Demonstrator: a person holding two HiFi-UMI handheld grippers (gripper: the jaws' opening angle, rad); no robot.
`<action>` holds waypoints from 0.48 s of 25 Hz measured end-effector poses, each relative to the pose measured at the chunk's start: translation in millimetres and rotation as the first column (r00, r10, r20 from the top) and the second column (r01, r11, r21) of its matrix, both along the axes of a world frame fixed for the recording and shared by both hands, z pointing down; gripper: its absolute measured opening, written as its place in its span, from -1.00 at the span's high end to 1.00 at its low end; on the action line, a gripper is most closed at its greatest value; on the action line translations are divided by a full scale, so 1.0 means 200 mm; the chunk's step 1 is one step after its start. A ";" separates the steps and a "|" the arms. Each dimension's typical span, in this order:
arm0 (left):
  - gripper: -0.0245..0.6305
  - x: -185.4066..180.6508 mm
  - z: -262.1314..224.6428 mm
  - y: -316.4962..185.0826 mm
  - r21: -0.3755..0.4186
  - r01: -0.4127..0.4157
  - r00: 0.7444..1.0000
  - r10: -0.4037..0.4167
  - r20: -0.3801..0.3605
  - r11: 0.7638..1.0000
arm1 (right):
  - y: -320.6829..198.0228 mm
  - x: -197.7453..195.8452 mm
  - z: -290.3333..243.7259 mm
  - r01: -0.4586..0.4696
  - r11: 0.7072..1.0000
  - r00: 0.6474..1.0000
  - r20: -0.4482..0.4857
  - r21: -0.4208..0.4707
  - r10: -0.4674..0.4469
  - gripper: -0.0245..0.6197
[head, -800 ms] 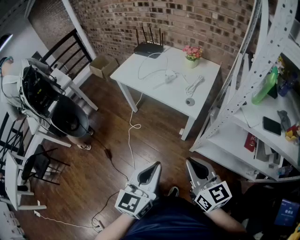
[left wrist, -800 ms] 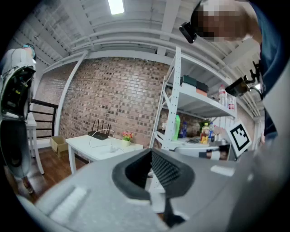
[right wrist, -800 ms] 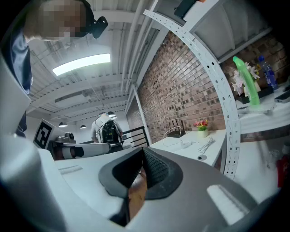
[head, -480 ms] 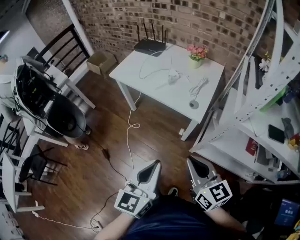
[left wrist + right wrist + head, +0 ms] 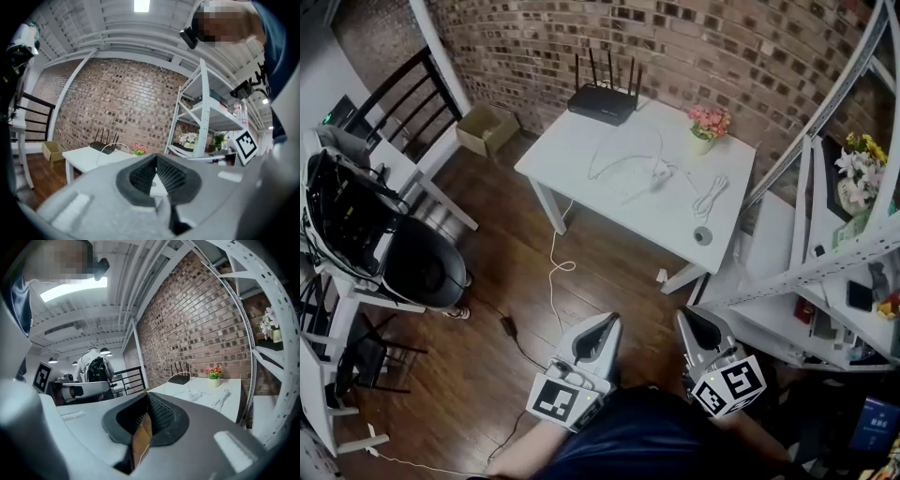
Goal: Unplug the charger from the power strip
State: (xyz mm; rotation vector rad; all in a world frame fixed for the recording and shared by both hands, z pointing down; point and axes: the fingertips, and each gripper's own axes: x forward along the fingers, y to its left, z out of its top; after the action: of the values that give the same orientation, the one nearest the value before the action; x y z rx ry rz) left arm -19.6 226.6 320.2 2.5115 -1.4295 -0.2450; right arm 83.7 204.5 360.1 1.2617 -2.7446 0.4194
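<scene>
A: Where's the charger (image 5: 656,172)?

B: Upper centre of the head view, on the white table (image 5: 564,155), at the power strip (image 5: 637,185). It is too small to separate the two. It lies straight up-frame, well apart from both grippers.

A: Grippers?

B: Left gripper (image 5: 606,326) and right gripper (image 5: 686,321) are both clenched on nothing. The right looks marginally nearer. The strip seems to run lower-left to upper-right. Bare floor (image 5: 614,267) lies between, and shelving (image 5: 766,234) crowds the right.
</scene>
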 end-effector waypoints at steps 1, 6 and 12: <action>0.91 -0.03 -0.01 -0.03 -0.001 -0.010 1.000 0.010 -0.015 1.000 | -0.03 -0.03 0.00 -0.007 1.000 1.000 -0.008 -0.001 0.007 0.89; 0.91 -0.16 0.07 -0.13 -0.047 -0.056 0.998 0.055 -0.031 0.997 | -0.13 -0.18 -0.02 -0.016 1.000 0.999 -0.044 -0.010 0.016 0.89; 0.91 -0.23 0.09 -0.23 -0.057 -0.054 0.998 0.052 -0.044 0.997 | -0.23 -0.25 -0.02 -0.020 1.000 0.998 -0.059 -0.020 0.019 0.89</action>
State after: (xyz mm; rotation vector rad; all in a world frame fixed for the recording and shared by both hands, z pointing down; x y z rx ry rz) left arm -65.1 180.3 337.7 2.4788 -1.3331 -0.2420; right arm 34.3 157.8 356.7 1.2762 -2.6749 0.4048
